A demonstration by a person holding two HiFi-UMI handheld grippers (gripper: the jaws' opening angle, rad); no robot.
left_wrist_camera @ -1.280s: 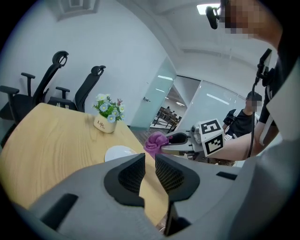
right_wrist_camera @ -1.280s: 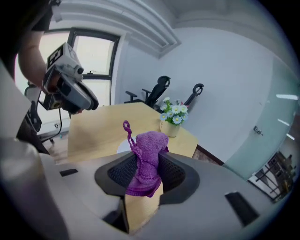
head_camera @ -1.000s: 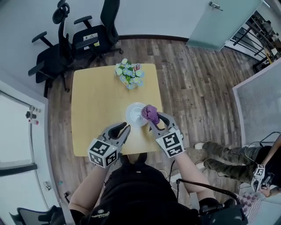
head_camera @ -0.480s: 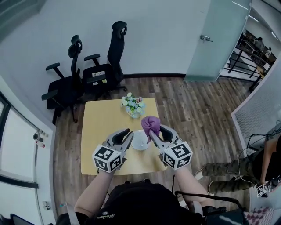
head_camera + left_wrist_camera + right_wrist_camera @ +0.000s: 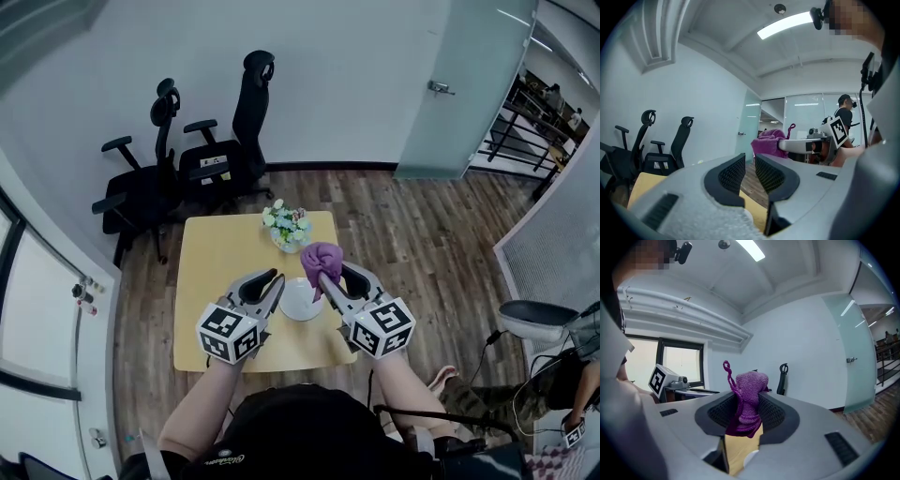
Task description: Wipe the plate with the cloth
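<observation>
— Purple cloth (image 5: 322, 258): where is it?
— In my right gripper (image 5: 334, 277). Jaws clamped on it, bunched, top sticking out past the tips, one loose thread curling up.
— Left gripper (image 5: 272, 283)?
— Jaws a narrow gap apart, nothing between them.
— Plate (image 5: 298, 302)?
— White, flat on the yellow tabletop (image 5: 220, 253), between my two grippers in the head view. Cloth overlaps its far right rim there; contact cannot be told. Flowers (image 5: 287, 225) stand beyond it.

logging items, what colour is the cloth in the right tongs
The cloth is purple, clearest in the right gripper view.
</observation>
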